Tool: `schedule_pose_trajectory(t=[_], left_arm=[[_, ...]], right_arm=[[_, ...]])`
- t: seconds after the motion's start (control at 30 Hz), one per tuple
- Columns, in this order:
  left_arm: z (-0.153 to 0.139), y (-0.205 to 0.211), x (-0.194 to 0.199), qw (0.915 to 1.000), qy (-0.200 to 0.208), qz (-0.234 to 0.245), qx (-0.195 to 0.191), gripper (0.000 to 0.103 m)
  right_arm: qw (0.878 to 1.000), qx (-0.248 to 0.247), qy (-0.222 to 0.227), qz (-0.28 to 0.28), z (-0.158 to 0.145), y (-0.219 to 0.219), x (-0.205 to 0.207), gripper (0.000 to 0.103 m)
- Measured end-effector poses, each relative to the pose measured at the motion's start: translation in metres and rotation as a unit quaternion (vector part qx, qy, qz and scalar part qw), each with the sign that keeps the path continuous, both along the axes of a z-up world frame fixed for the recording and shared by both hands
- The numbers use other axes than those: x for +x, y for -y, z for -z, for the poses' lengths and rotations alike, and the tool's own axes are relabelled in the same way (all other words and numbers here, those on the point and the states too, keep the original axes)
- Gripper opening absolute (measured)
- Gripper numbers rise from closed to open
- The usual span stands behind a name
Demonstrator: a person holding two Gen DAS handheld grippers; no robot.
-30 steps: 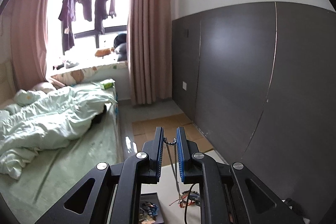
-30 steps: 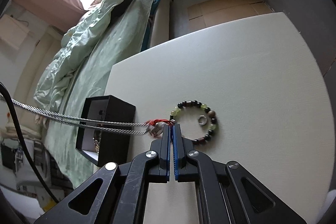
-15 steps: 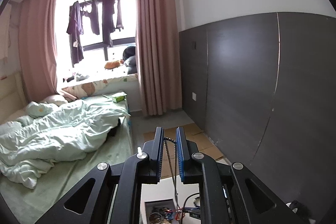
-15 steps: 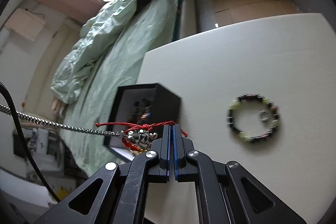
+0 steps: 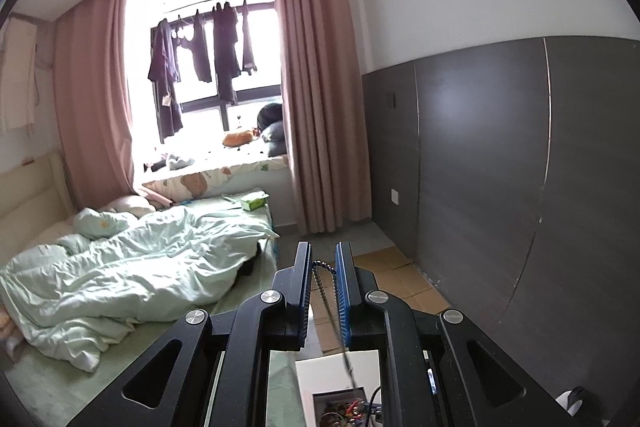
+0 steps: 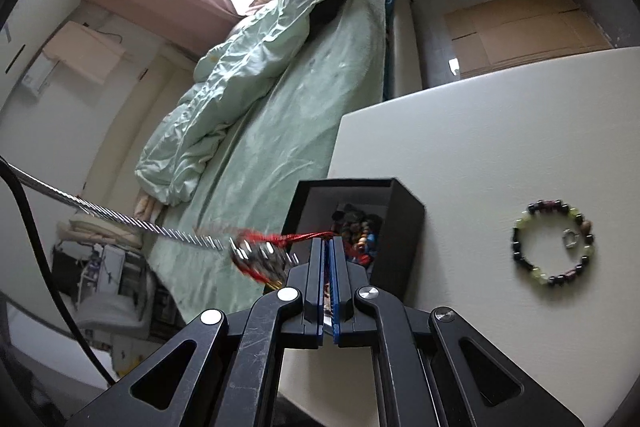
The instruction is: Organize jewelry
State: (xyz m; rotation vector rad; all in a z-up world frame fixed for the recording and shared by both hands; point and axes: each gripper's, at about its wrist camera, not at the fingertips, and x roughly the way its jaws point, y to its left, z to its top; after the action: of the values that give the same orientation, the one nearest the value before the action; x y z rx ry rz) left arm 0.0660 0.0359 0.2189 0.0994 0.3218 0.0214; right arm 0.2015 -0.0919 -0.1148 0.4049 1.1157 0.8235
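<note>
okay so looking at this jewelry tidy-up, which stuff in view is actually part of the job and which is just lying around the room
Part of the job:
- silver chain, held up by the left tongs
- red cord piece, pinched in the right tongs
- black box with jewelry already inside
- beaded bracelet on the white table
- small ring inside the bracelet's loop

Just lying about:
- green bedding
- hanging clothes
- floor cardboard

- Long silver bead-chain necklace (image 6: 120,217) with red cord (image 6: 298,237), stretched taut in the air, blurred.
- Open black square jewelry box (image 6: 394,227) on the desk, holding mixed beads.
- Dark-and-green beaded bracelet (image 6: 554,243) flat on the desk, encircling a small silver ring (image 6: 570,238).
</note>
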Motion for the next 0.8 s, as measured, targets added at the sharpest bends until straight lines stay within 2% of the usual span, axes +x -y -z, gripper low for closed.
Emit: schedule_pose_trajectory(t=[0.17, 0.23, 0.27, 0.3, 0.37, 0.8], left_arm=[[0.007, -0.001, 0.006, 0.9998, -0.003, -0.012, 0.014, 0.012], [0.013, -0.004, 0.009, 0.9998, -0.007, -0.014, 0.014, 0.012], [0.015, -0.006, 0.011, 0.9998, -0.01, -0.014, 0.012, 0.012], [0.018, -0.008, 0.013, 0.9997, -0.014, -0.014, 0.011, 0.012], [0.027, -0.01, 0.018, 0.9996, -0.024, -0.015, 0.006, 0.012], [0.099, -0.017, 0.056, 0.9941, -0.099, -0.018, -0.039, 0.012]], right_arm=[[1.0, -0.012, 0.008, -0.001, 0.002, -0.012, -0.001, 0.004], [1.0, -0.021, -0.003, -0.007, 0.004, -0.015, 0.001, 0.007], [1.0, -0.023, -0.01, -0.009, 0.005, -0.015, 0.001, 0.016], [1.0, -0.022, -0.013, -0.008, 0.006, -0.013, 0.001, 0.033], [1.0, -0.024, -0.009, 0.001, 0.004, -0.007, 0.0, 0.041], [0.998, -0.027, -0.016, 0.058, -0.007, 0.054, 0.014, 0.041]])
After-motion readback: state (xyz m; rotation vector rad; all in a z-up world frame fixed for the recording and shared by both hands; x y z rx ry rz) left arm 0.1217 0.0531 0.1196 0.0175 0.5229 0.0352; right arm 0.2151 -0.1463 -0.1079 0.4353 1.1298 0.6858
